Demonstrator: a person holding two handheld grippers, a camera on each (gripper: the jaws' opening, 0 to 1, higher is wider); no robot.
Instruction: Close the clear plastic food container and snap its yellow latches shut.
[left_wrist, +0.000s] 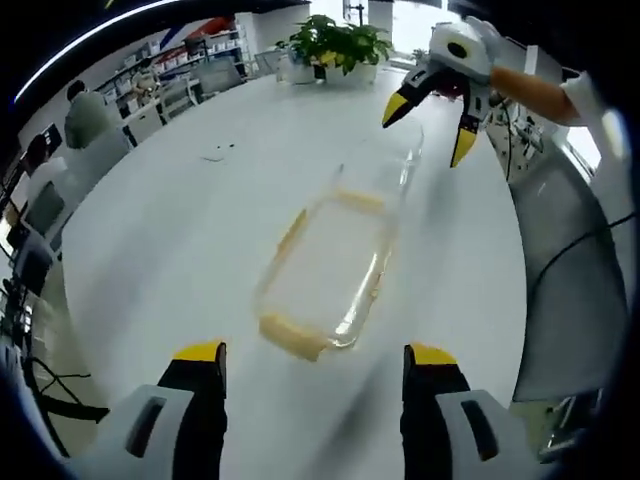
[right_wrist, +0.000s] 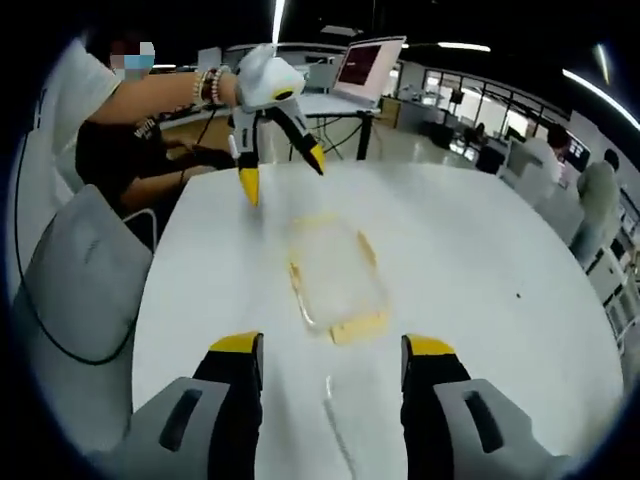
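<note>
The clear plastic container (left_wrist: 322, 268) lies on the white table (left_wrist: 180, 230), with yellow latches (left_wrist: 292, 337) at its ends. A clear lid (left_wrist: 388, 165) lies flat past its far end. My left gripper (left_wrist: 316, 354) is open just short of the container's near latch, holding nothing. My right gripper (left_wrist: 430, 128) hangs open above the lid's far end. In the right gripper view the container (right_wrist: 335, 268) sits ahead of my open right gripper (right_wrist: 334, 345), a yellow latch (right_wrist: 360, 326) nearest it. Beyond the container my left gripper (right_wrist: 282, 175) hovers open.
Potted plants (left_wrist: 335, 45) stand at the table's far edge. A grey chair (left_wrist: 570, 280) is at the table's side, and in the right gripper view a grey chair (right_wrist: 80, 280) too. A laptop (right_wrist: 370, 65) sits on a desk behind. The person's arm (right_wrist: 150, 95) reaches in.
</note>
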